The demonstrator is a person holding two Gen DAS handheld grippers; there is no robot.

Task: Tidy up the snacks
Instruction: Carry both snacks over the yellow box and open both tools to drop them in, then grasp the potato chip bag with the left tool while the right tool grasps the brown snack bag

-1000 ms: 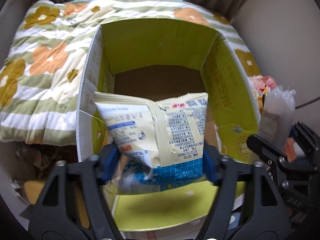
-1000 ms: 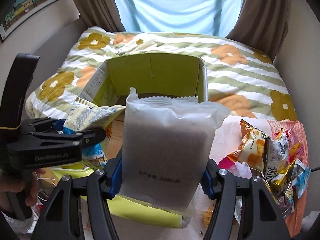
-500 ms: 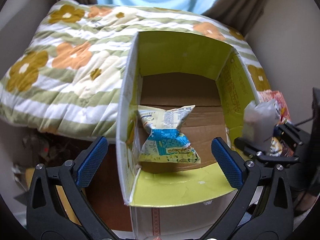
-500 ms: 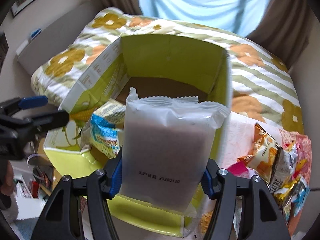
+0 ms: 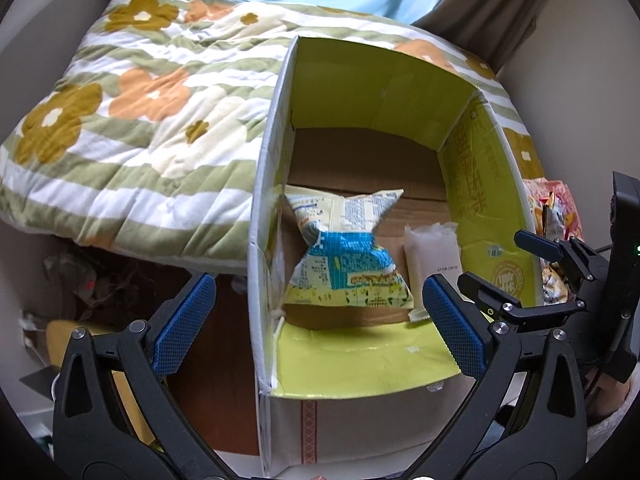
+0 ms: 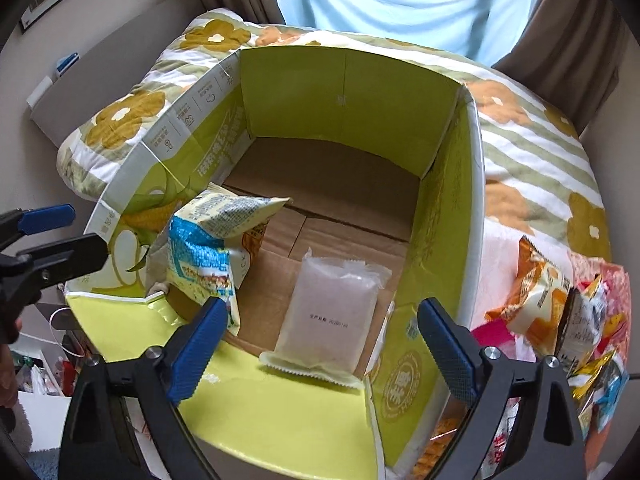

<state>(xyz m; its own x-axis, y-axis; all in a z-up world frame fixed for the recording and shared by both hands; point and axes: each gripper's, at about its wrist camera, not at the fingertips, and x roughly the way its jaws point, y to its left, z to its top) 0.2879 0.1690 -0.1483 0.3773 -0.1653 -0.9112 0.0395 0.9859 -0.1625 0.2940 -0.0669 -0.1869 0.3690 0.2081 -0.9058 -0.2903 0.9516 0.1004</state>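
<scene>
An open cardboard box (image 5: 272, 160) (image 6: 476, 200) with yellow-green flaps stands against the bed. Inside it, a blue and yellow snack bag (image 5: 344, 256) (image 6: 204, 240) leans near the left wall. A white translucent packet (image 5: 434, 252) (image 6: 332, 312) lies on the box floor beside it. My left gripper (image 5: 316, 292) (image 6: 80, 228) hangs open over the box's near left corner, holding nothing. My right gripper (image 6: 324, 308) (image 5: 496, 258) is above the near right part of the box. Its jaws are opening, and the white packet lies free below them.
A floral striped quilt (image 5: 140, 100) (image 6: 540, 152) covers the bed behind and beside the box. Several loose snack bags (image 6: 560, 304) (image 5: 556, 216) are piled to the right of the box. Floor clutter (image 5: 80, 276) sits left of the box under the bed edge.
My left gripper opened and dropped the blue and yellow bag into the box, then drew back. My right gripper carried the white packet over the box and released it onto the box floor.
</scene>
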